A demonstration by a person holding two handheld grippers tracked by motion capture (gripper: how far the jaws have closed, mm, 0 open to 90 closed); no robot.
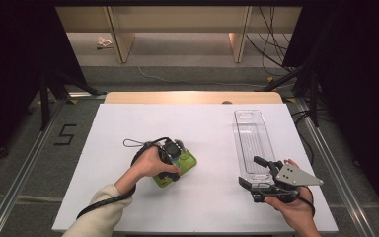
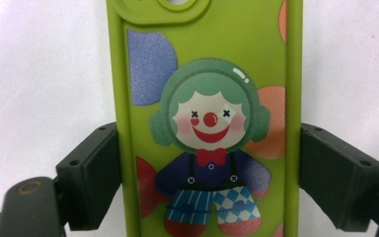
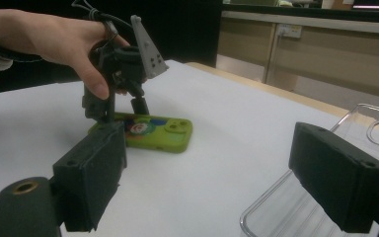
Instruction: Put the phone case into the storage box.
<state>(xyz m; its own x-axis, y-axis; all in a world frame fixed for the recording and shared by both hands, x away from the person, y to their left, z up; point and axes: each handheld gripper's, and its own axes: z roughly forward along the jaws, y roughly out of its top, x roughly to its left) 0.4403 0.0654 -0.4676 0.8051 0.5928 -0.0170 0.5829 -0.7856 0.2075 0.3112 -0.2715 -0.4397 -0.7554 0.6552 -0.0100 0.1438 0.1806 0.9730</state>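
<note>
Left gripper (image 1: 173,157): I am seeing it standing nose-down over the green phone case (image 1: 177,167), the left hand (image 1: 150,163) wrapping it from behind.
Left jaws: in the left gripper view they are sitting one on each long edge of the green phone case (image 2: 207,123); the near pad is touching the case edge, the far pad is meeting or almost meeting it. I am reading this as a close on the case, though I cannot tell how firm it is.
Green phone case: it is lying flat on the white table (image 1: 128,123), printed side up, directly beneath and between the left jaws; its camera cut-out end is pointing away from the gripper body.
Right gripper (image 1: 256,174): the right hand (image 1: 296,207) is holding it low at the near end of the clear tray (image 1: 250,136).
Right jaws: they are standing wide apart, holding nothing.
Clear tray: its near end is lying just ahead of and under the right jaws; in the right gripper view the clear tray (image 3: 296,212) is showing beside the far jaw.
Separation: the right gripper is staying well apart from the case.
</note>
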